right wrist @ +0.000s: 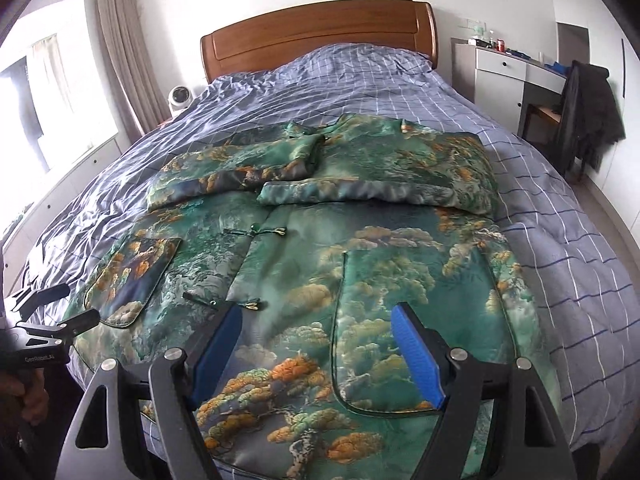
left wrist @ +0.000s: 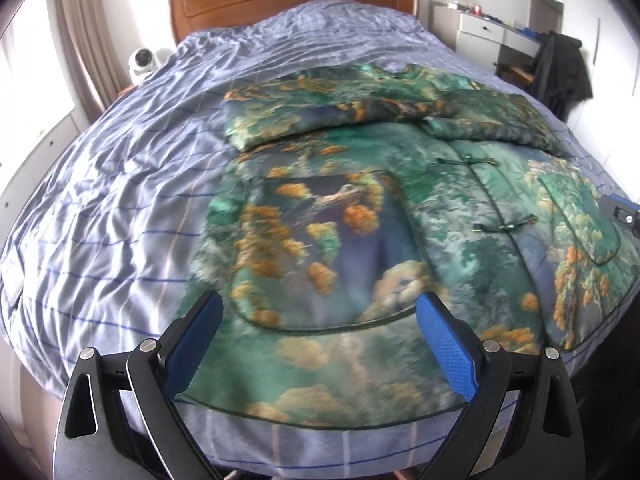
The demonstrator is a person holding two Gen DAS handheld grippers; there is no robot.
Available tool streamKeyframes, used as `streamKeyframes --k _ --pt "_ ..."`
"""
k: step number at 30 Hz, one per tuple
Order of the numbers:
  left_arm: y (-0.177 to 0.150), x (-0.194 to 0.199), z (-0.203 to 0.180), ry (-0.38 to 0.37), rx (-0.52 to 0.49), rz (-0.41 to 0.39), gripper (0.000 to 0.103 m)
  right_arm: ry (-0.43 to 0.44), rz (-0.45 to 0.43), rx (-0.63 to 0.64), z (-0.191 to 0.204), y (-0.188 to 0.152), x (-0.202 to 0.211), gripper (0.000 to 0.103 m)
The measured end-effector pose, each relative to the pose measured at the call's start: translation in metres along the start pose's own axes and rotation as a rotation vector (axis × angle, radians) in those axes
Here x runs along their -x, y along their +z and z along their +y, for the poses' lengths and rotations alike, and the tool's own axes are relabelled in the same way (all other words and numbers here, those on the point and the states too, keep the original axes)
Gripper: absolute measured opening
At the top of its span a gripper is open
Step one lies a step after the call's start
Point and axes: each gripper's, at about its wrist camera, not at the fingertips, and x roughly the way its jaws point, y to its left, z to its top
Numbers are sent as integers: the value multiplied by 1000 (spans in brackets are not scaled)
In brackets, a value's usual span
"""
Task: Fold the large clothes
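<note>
A bed fills most of the room, covered by a wrinkled lilac-blue checked sheet, with a brown wooden headboard against the white far wall. Spread flat on the near half of the bed lies the jacket, a big padded piece printed with green trees, orange foliage and pale clouds. It lies front side up, its hem toward the foot of the bed, and both sleeves are folded across the chest so the cuffs meet near the middle. Two patch pockets sit on the lower front, and knotted cord fastenings run down the centre seam.

Left of the bed a window with a beige curtain lets in bright light. Right of the headboard stands a grey-and-white desk with small items on top, and a dark garment hangs over a chair beside it. A small white fan sits at the bed's left edge.

The left gripper hovers over the hem with jaws wide and nothing between them. The right gripper is also spread wide above the right pocket, empty.
</note>
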Motion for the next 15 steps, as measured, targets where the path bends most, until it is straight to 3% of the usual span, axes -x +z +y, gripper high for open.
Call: streamKeyframes --k 4,9,13,15 --pt "-2 -4 50 -55 122 43 98 -9 16 -24 -21 5 6 79" --pt "-15 -19 109 -141 294 129 98 -115 29 -73 -82 5 26 79" --pt "-23 -29 120 -113 316 161 98 -174 116 -121 -137 -9 35 79" --pt "-26 -34 119 -142 336 172 98 -183 165 -127 -151 -17 33 79"
